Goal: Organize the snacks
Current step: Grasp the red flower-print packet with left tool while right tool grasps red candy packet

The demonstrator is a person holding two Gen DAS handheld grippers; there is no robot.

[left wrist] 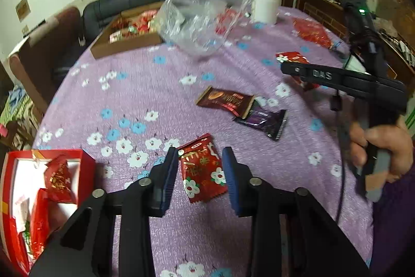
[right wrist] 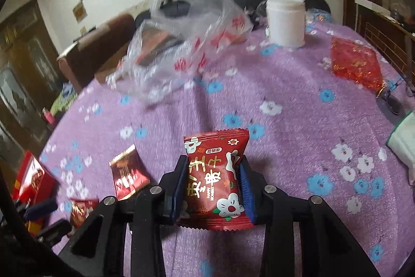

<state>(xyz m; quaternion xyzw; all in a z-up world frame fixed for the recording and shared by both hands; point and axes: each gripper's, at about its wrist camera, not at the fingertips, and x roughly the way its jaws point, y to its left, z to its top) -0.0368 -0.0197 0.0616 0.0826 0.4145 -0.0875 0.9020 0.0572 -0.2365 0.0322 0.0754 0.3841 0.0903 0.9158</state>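
My left gripper (left wrist: 200, 156) is open, its fingers on either side of a red flowered snack packet (left wrist: 202, 169) that lies on the purple tablecloth. My right gripper (right wrist: 214, 170) is shut on another red flowered snack packet (right wrist: 216, 179) and holds it upright above the table. In the left wrist view the right gripper (left wrist: 288, 68) shows at the right, with its red packet (left wrist: 293, 57) partly hidden. A brown packet (left wrist: 225, 101) and a dark purple packet (left wrist: 263, 121) lie mid-table. A red box (left wrist: 46, 188) with packets stands at the left.
A crumpled clear plastic bag (left wrist: 199, 17), a cardboard tray of snacks (left wrist: 129, 33) and a white jar (left wrist: 264, 5) stand at the far side. A red foil bag (right wrist: 355, 62) lies at the right. Two brown-red packets (right wrist: 128, 171) lie left of the right gripper.
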